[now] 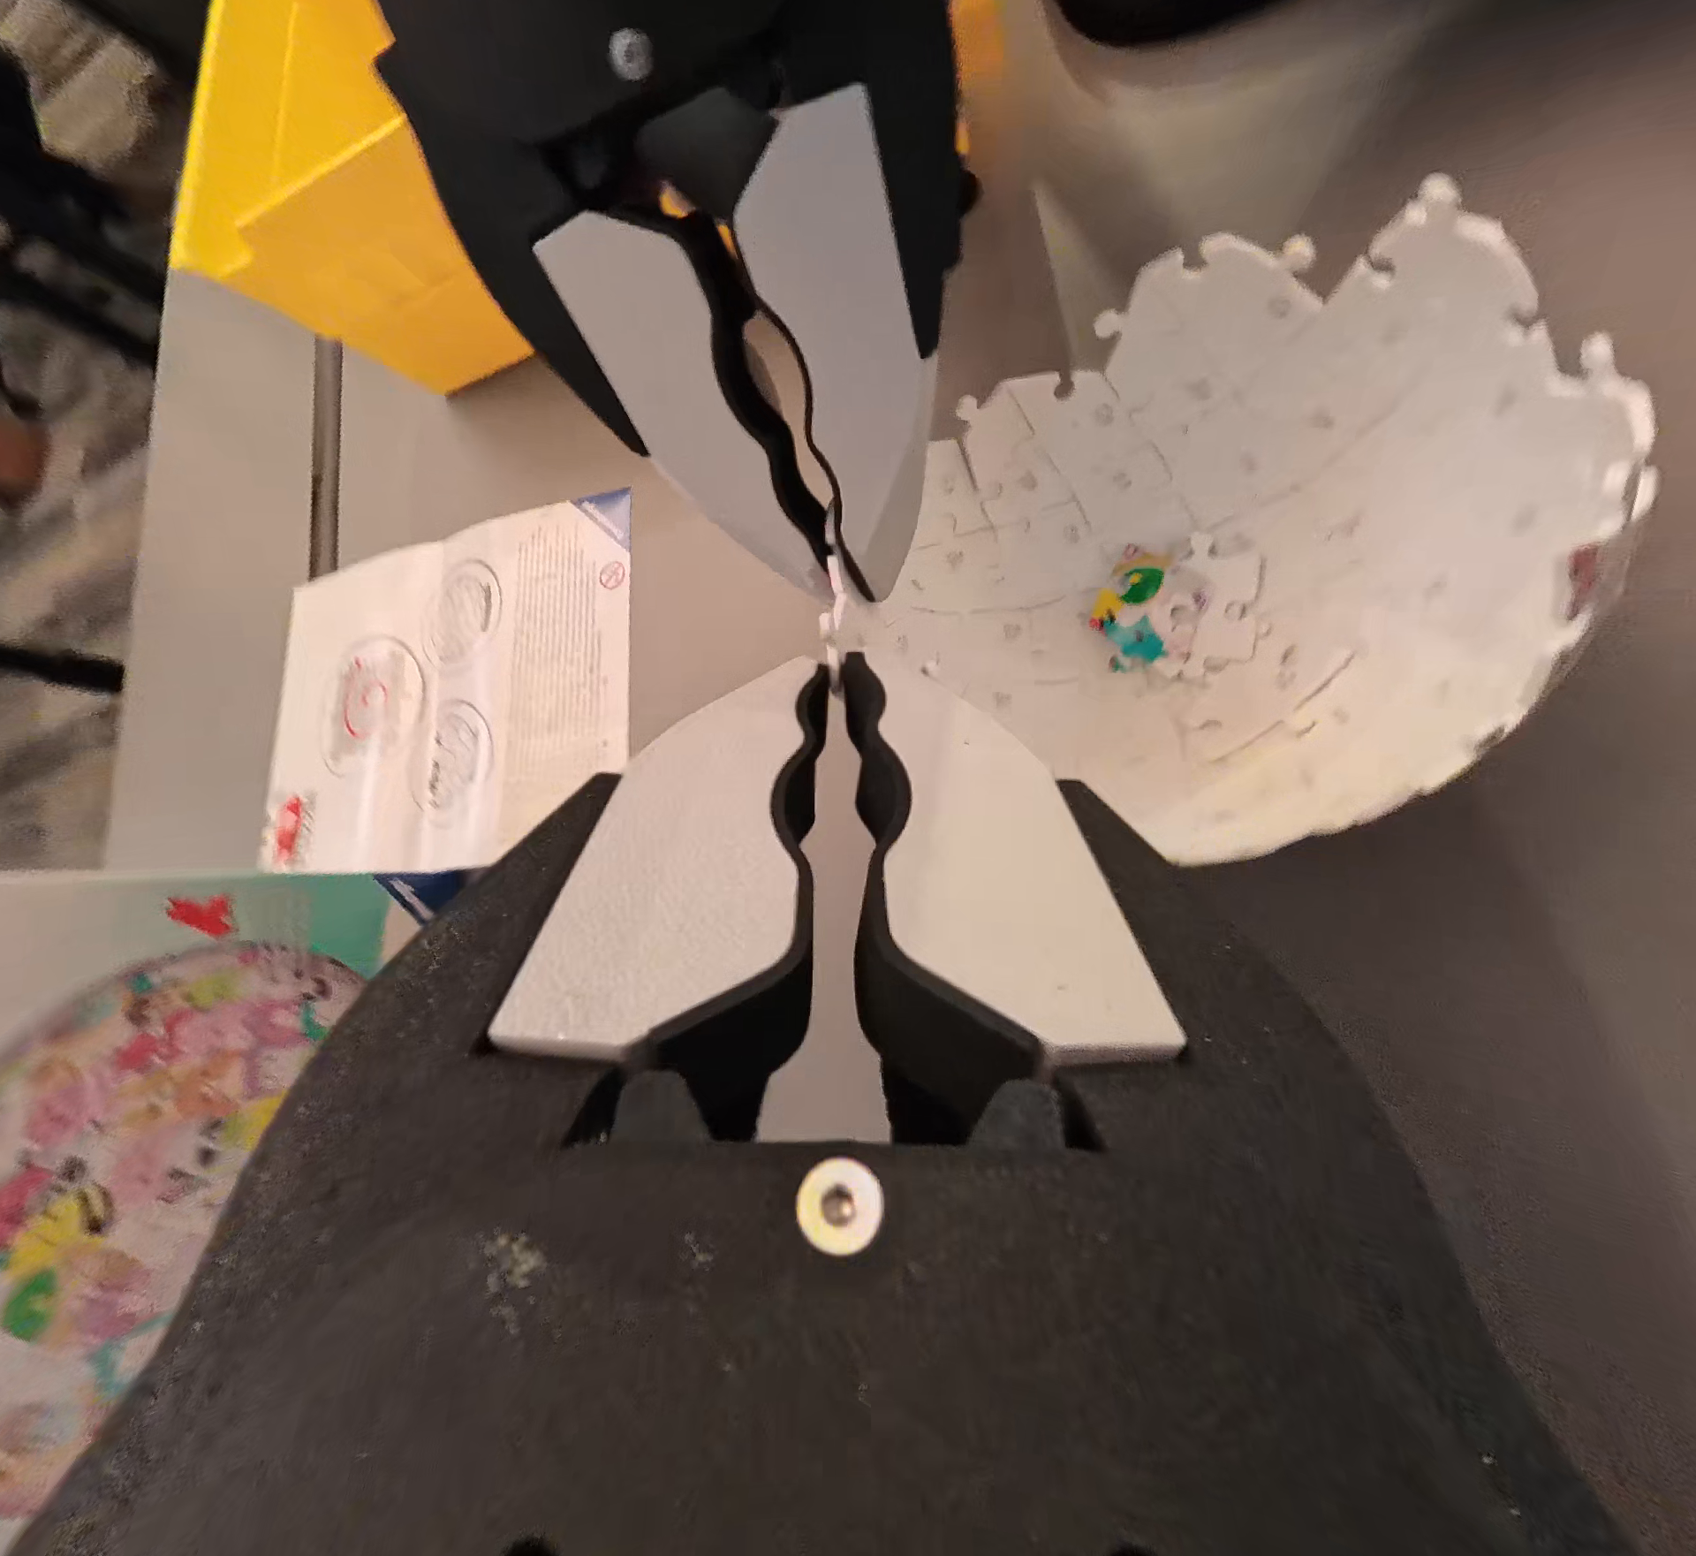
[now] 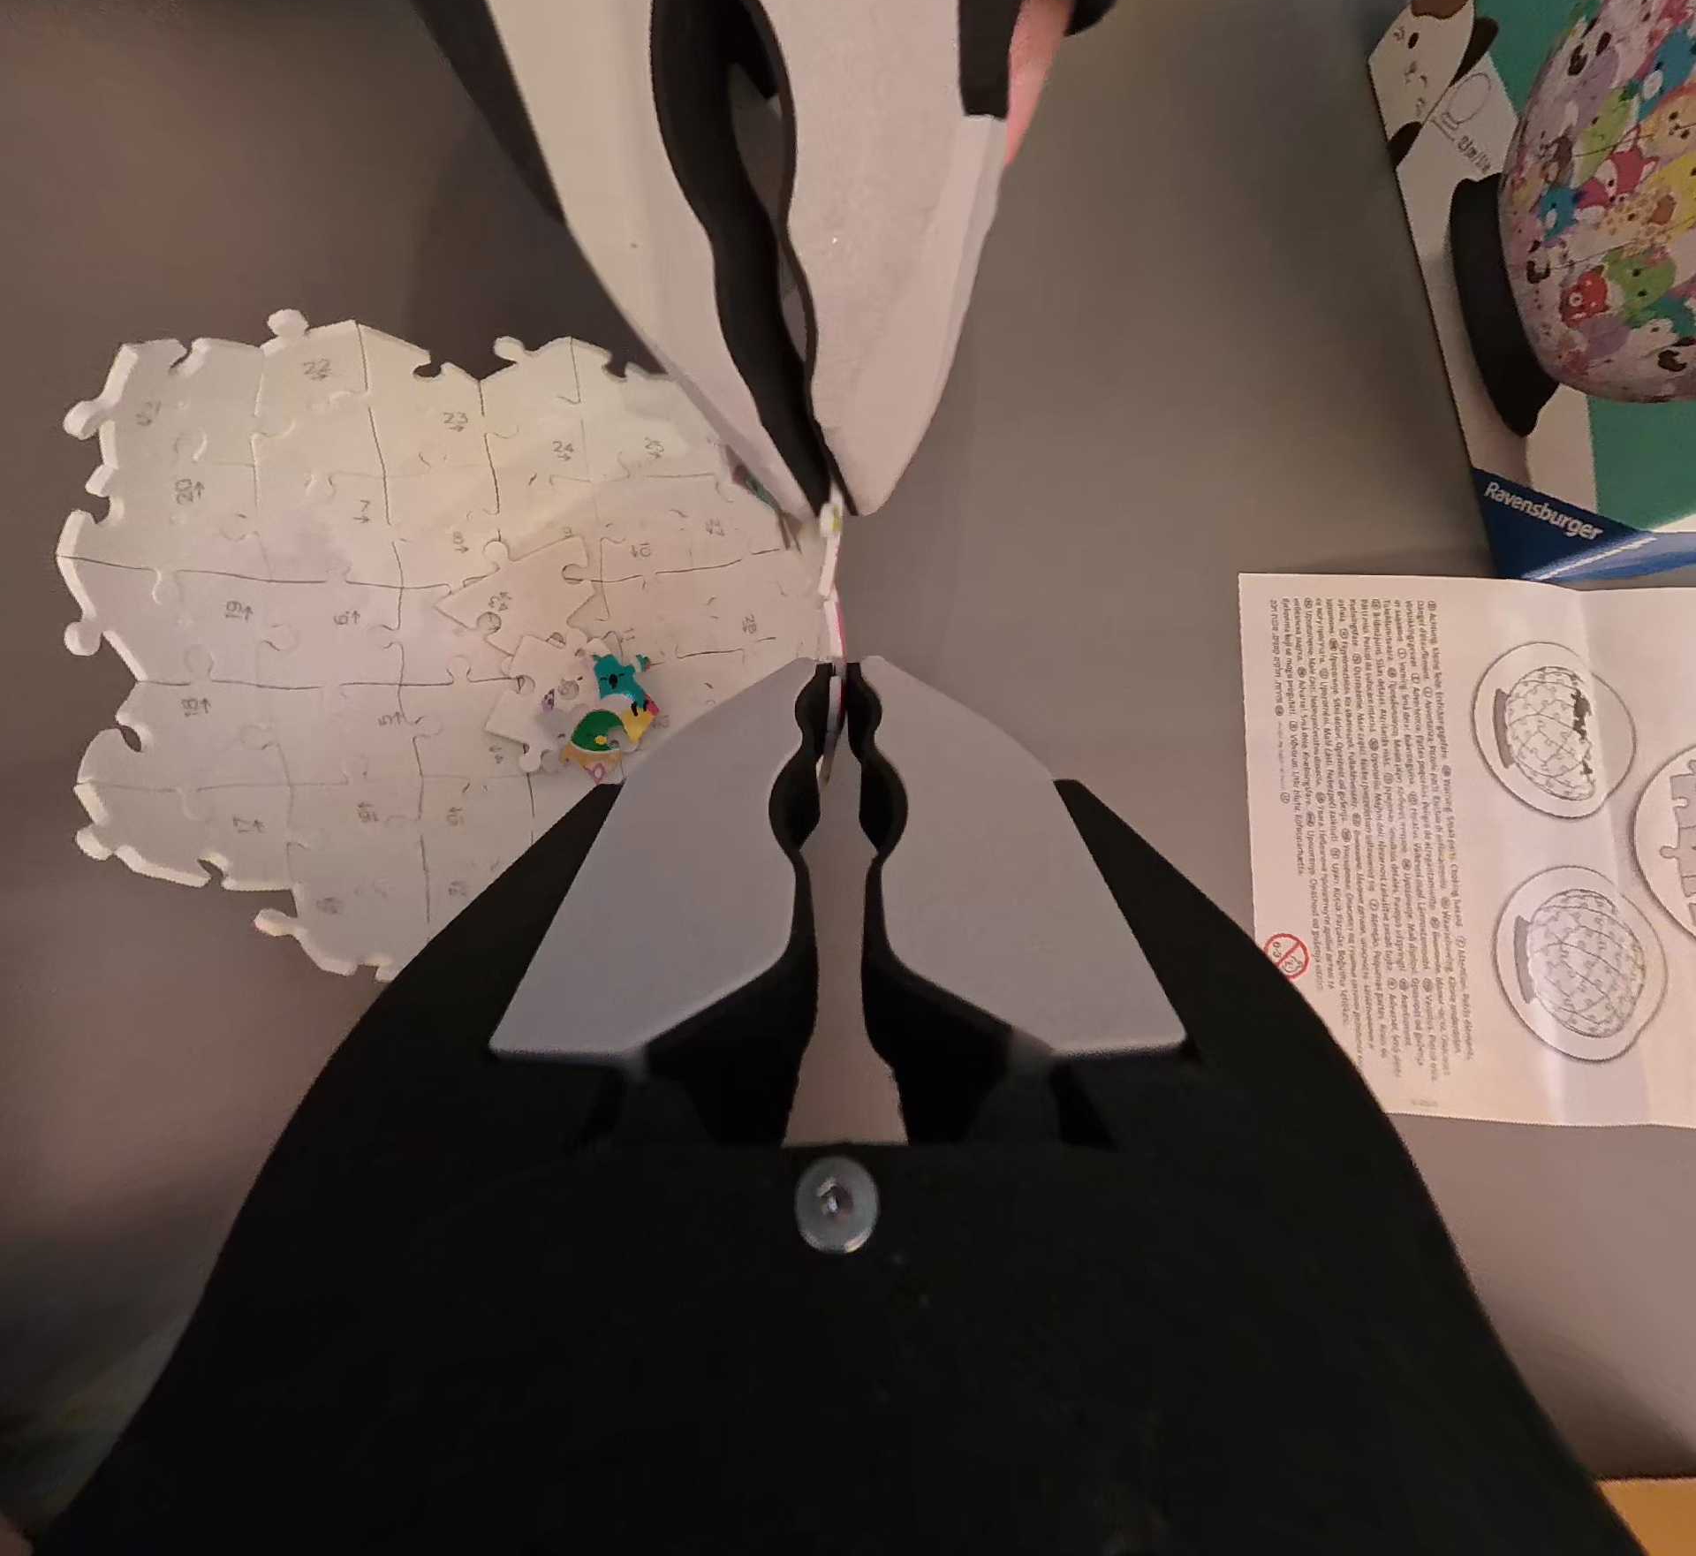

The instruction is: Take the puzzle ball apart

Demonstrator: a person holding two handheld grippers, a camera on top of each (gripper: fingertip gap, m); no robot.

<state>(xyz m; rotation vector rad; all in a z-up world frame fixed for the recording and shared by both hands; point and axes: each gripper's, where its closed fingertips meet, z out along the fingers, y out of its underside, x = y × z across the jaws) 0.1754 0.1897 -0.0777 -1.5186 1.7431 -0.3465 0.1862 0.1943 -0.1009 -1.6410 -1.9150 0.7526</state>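
- Left wrist view: nearest the camera, the left tongs (image 1: 837, 667) reach forward with their tips drawn together, clamped on the edge of the puzzle ball (image 1: 1285, 557), seen edge-on at the rim.
- Opposite them, the right tongs (image 1: 840, 585) come down from the top of the view and are likewise pinched on the same rim, tip almost touching tip with the left pair.
- What is left of the puzzle ball is an open white shell of joined pieces lying on the grey bench (image 1: 1377, 961), to the right of both tongs; a few loose pieces (image 1: 1133, 608), some showing their coloured faces, lie in its bottom.
- A folded instruction leaflet (image 1: 459, 686) lies flat at left, a yellow bin (image 1: 303, 162) stands beyond it, and the puzzle box (image 1: 138, 1099) fills the lower left corner.
- Right wrist view: right tongs (image 2: 837, 672) in the foreground, closed on the shell's edge; the left tongs (image 2: 831, 507) descend from above and grip the same strip of pieces.
- The puzzle ball (image 2: 321, 612) spreads to the left with its numbered white inner faces up, and loose pieces (image 2: 606, 713) rest in it near the tongs.
- Instruction leaflet (image 2: 1468, 823) at right; puzzle box (image 2: 1578, 227) at upper right; both on the bench (image 2: 1147, 410).
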